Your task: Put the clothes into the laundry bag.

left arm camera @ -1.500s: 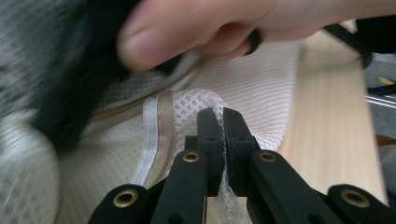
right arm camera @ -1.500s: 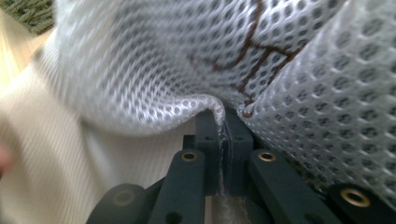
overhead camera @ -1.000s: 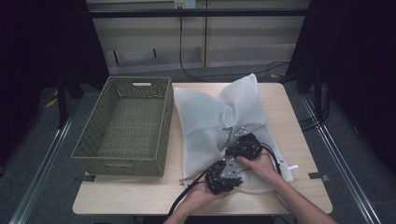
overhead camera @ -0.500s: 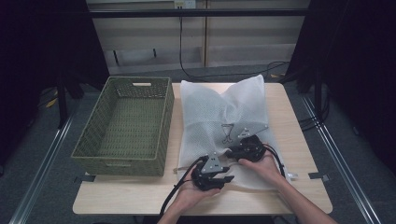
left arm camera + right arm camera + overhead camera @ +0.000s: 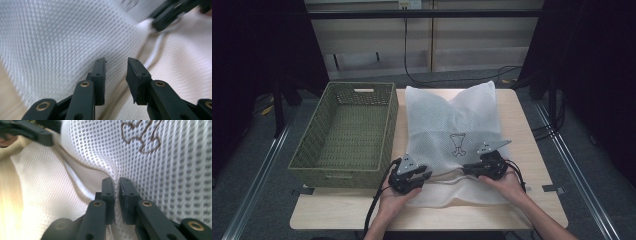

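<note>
White mesh makes up the laundry bag [image 5: 452,130] that lies flat on the wooden table [image 5: 522,120], just to the right of the woven basket [image 5: 347,132]. The bag has a small brown drawing [image 5: 457,144] near its middle, and a white cord [image 5: 452,179] runs along its near edge between the two hands. The left gripper [image 5: 419,177] sits at the bag's near left corner, close to the basket's front wall. In the left gripper view its jaws have a gap between them and have just been closing a little; the mesh lies under and ahead of them, and nothing is squeezed between the pads [image 5: 100,75]. The right gripper [image 5: 469,169] rests on the bag farther right, just below the drawing. In the right gripper view [image 5: 115,187] its jaws have just been closing too, and now they pinch a thin fold of the mesh, which bunches up into a little ridge between the pads [image 5: 108,192]. The two grippers are apart, one on each side of the bag's near edge. A person's hands hold them, with forearms coming in from the bottom of the high view.
</note>
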`<act>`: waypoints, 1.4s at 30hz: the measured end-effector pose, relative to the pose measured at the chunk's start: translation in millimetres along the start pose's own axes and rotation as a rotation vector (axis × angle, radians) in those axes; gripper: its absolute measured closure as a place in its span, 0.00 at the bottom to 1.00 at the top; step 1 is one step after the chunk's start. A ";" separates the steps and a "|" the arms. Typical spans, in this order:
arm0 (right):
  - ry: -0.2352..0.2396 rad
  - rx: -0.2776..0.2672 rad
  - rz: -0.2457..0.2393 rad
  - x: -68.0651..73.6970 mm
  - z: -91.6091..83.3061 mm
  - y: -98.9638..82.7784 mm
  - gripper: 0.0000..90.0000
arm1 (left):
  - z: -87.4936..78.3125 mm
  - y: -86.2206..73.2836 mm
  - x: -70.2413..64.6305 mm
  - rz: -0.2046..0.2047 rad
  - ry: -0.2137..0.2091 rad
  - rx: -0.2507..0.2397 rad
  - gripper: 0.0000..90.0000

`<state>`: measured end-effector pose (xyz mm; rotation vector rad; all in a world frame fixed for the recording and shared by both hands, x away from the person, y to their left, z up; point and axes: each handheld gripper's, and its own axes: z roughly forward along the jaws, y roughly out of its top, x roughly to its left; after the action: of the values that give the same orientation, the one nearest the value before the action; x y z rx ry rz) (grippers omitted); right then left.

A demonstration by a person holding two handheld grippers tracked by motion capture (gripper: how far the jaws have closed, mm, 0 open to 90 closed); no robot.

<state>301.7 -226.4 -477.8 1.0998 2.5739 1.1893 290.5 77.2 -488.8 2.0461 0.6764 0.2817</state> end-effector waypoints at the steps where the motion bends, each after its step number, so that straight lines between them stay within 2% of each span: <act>1: 0.000 0.006 -0.005 0.0 0.6 -1.7 0.95 | 3.7 -4.3 1.3 0.006 0.024 0.044 0.74; 2: 0.005 0.009 -0.006 0.2 0.5 -2.8 0.95 | 6.1 -6.1 2.1 0.004 0.046 0.054 0.72; 5: 0.005 0.009 0.001 -0.2 -1.8 -4.9 0.93 | 10.7 -10.3 6.3 0.015 0.091 0.127 0.71; 8: -0.011 0.006 0.019 -3.4 -5.3 -9.7 0.89 | 11.4 -12.4 8.6 -0.016 0.082 0.118 0.71; 12: -0.006 -0.026 0.027 -5.6 -11.4 -13.5 0.85 | 12.2 -12.2 8.8 -0.015 0.081 0.132 0.71; 13: 0.000 -0.047 0.023 -4.2 -15.5 -14.9 0.79 | 13.3 -11.6 8.8 0.002 0.100 0.135 0.70; 14: -0.002 -0.055 0.024 -3.3 -17.3 -15.7 0.74 | 13.3 -11.6 8.8 0.002 0.100 0.135 0.70; 15: -0.016 -0.055 0.019 -2.1 -19.0 -16.8 0.74 | 13.8 -11.1 9.3 0.017 0.110 0.141 0.69; 18: -0.022 -0.075 0.026 -2.3 -24.3 -23.3 0.73 | 17.2 -8.7 14.4 0.015 0.127 0.139 0.67; 19: -0.025 -0.083 0.034 -3.6 -25.7 -24.8 0.72 | 19.0 -8.7 14.6 -0.010 0.124 0.128 0.67; 20: -0.027 -0.089 0.041 -4.9 -26.4 -25.8 0.72 | 18.8 -7.7 16.3 0.001 0.134 0.140 0.66; 21: -0.029 -0.090 0.044 -5.9 -27.2 -26.3 0.71 | 20.3 -7.9 16.9 -0.010 0.130 0.127 0.66; 23: -0.030 -0.105 0.051 -5.9 -29.6 -25.9 0.70 | 19.9 -6.6 17.5 0.018 0.161 0.141 0.62; 24: -0.043 -0.113 0.048 -5.2 -30.6 -25.5 0.69 | 20.7 -7.0 16.5 -0.002 0.161 0.125 0.60; 25: -0.050 -0.123 0.048 -3.7 -32.8 -25.0 0.68 | 18.9 -7.2 17.8 -0.002 0.148 0.115 0.56; 26: -0.054 -0.141 0.045 -2.2 -35.4 -24.5 0.67 | 16.9 -7.9 18.1 -0.022 0.117 0.088 0.51; 27: -0.058 -0.157 0.041 -0.6 -38.5 -24.1 0.65 | 14.7 -9.1 16.5 -0.039 0.104 0.059 0.49; 29: -0.074 -0.200 0.045 2.5 -45.4 -23.6 0.60 | 8.8 -8.7 10.2 -0.002 0.117 0.042 0.44; 31: -0.094 -0.241 0.050 5.2 -52.1 -23.8 0.55 | 2.8 -7.7 3.0 0.013 0.095 0.010 0.38; 33: -0.151 -0.309 0.049 9.9 -60.8 -24.6 0.49 | -7.1 -6.9 -3.5 0.019 0.098 -0.027 0.33; 35: -0.151 -0.350 0.058 11.7 -67.2 -24.6 0.44 | -20.1 -7.0 -11.2 -0.016 0.075 -0.105 0.28; 36: -0.151 -0.350 0.058 11.7 -67.2 -24.6 0.44 | -20.1 -7.0 -11.2 -0.016 0.075 -0.105 0.26; 37: -0.159 -0.363 0.057 13.0 -71.6 -26.7 0.40 | -31.7 -6.8 -16.7 -0.001 0.074 -0.159 0.24; 38: -0.162 -0.373 0.070 13.6 -74.5 -29.7 0.38 | -35.4 -7.3 -18.3 0.003 0.065 -0.181 0.22; 39: -0.161 -0.379 0.073 13.3 -76.4 -31.6 0.37 | -40.5 -7.9 -20.2 0.010 0.066 -0.194 0.22; 42: -0.203 -0.415 0.073 15.1 -85.0 -39.9 0.37 | -50.8 -12.6 -25.0 0.025 0.090 -0.208 0.21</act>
<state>236.6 -287.0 -443.9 1.1520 2.0297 1.4568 242.7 104.4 -470.4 1.8529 0.6486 0.4431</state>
